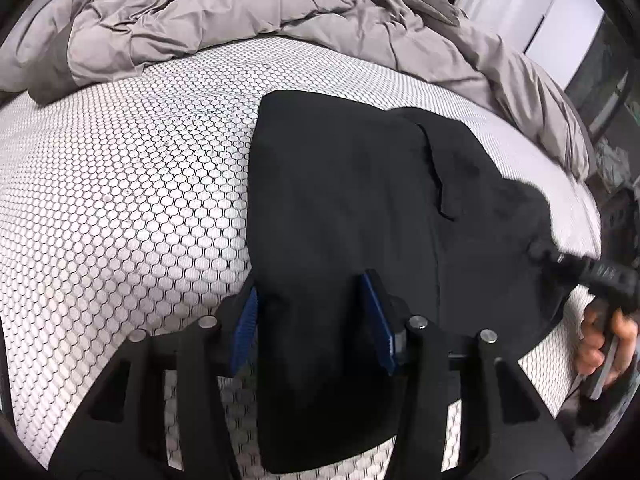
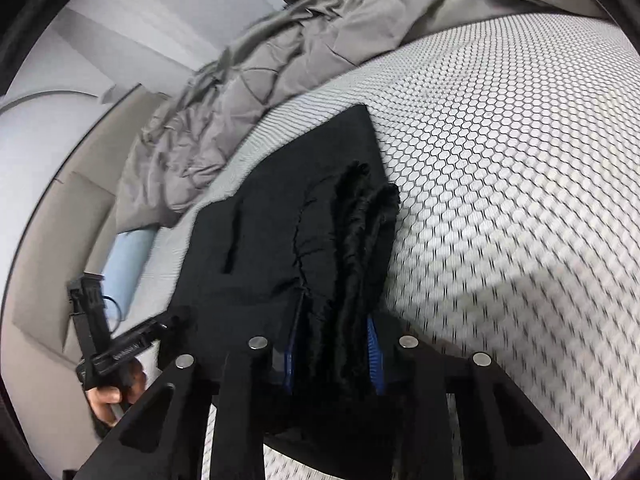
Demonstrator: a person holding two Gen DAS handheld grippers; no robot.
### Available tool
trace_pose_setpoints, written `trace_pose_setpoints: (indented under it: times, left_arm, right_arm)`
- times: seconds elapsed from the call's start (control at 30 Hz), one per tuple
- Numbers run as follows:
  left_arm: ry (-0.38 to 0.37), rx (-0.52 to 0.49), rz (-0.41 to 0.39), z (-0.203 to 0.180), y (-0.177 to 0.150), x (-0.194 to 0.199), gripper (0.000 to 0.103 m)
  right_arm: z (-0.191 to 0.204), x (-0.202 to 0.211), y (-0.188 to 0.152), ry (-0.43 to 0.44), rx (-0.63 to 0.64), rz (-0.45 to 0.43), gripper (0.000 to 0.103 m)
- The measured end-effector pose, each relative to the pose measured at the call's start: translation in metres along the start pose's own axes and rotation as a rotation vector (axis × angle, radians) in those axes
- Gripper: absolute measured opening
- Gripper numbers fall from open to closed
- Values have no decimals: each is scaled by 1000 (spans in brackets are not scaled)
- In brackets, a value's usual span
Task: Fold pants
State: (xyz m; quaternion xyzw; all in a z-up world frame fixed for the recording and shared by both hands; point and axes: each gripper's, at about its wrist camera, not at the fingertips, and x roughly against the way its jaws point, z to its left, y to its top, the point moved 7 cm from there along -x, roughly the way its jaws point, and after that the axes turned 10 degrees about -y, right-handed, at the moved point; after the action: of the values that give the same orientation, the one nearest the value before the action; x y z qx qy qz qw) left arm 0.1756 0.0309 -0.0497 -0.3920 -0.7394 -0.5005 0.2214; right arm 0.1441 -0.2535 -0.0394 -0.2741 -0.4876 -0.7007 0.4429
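The mattress point(image 1: 120, 168) carries the black pants point(image 1: 352, 184), folded into a compact stack near its edge, with a grey duvet point(image 1: 200, 4) bunched beyond. The stack could slump open if either gripper drags its cloth sideways. The left gripper point(image 1: 312, 320) straddles the stack's near end, jaws apart, pads not pressing. The right gripper point(image 2: 332, 352) has bunched hems between its jaws; whether they pinch cannot be told.

A: Background — mattress point(image 1: 132, 184), white cover with a dark honeycomb print.

B: Bedding?

A: 1 grey duvet point(image 1: 208, 4), crumpled, heaped along the mattress's far edge. White wall point(image 2: 132, 12) behind — plus 1 pale blue object point(image 2: 128, 268) beside the bed, unclear.
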Motion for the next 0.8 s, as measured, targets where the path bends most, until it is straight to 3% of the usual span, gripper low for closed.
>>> trace_pose_setpoints:
  times: [0.07,0.13,0.2,0.27,0.37,0.47,0.57,0.6,0.7,0.8]
  left_arm:
    - [12,8,-11,1,-1,2,50]
    - [52,-52,-17,-6,-8,8,55]
    - [79,-92,-29,-7,-15,13,64]
    - [105,-116,-50,-7,-23,19,66]
    - [137,-134,-76,-10,-32,32,67]
    - [172,-169,-136,-16,-39,54,79]
    - [176,-187,-220,-30,-41,76,92]
    - [173,-187,-244,-35,-42,82,101]
    - [149,-184,-322,-49,-51,100,102]
    - [149,-201,-361,-59,-64,112,102]
  right_arm:
    - [-3,5,0,-42,18,2,46]
    - [-3,18,-3,-100,73,-19,60]
    - [-7,27,-11,-203,183,-65,84]
    - [-13,30,-18,-251,244,-70,86]
    - [-18,41,-27,-233,250,-83,88]
    - [-22,68,-34,-254,255,-152,97]
    - [-6,99,-41,-153,298,-261,103]
    - [-4,103,-43,-131,298,-281,103]
    - [5,118,-53,-56,275,-333,103]
    - [22,128,-61,-55,305,-410,103]
